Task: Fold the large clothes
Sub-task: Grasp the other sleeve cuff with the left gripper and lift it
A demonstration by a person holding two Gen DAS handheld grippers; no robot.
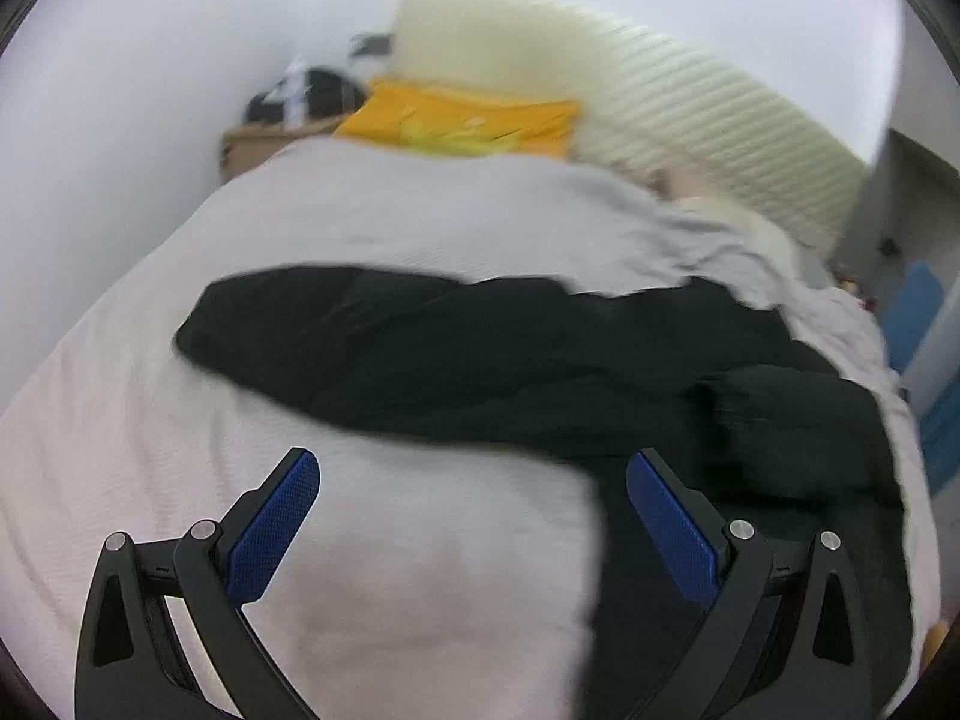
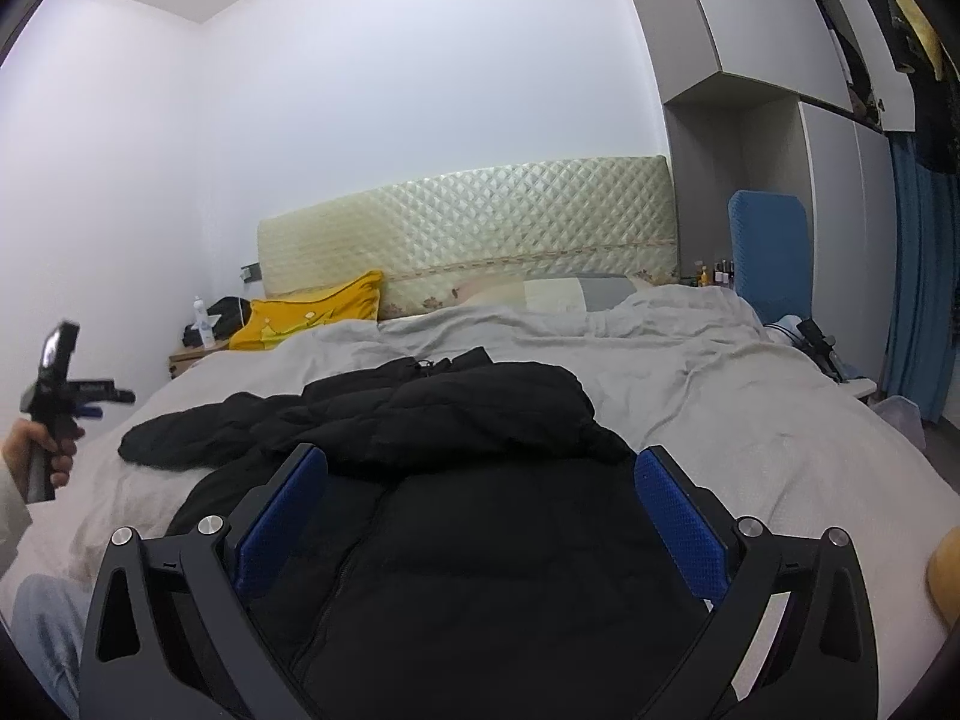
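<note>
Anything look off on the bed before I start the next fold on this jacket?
The black puffer jacket lies rumpled, one sleeve trailing out sideways and its upper part bunched over the body. The grey duvet beneath is creased. Both grippers, left and right, are open and hold nothing. No damage or spill shows.

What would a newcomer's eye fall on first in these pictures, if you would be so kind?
A black puffer jacket sprawls across the pale grey bedcover, one sleeve stretched toward the left. Behind it a bright yellow pillow leans against the quilted cream headboard. In the foreground the right gripper hangs open above the jacket, while the left gripper is open over the bedcover at the jacket's edge.
</note>
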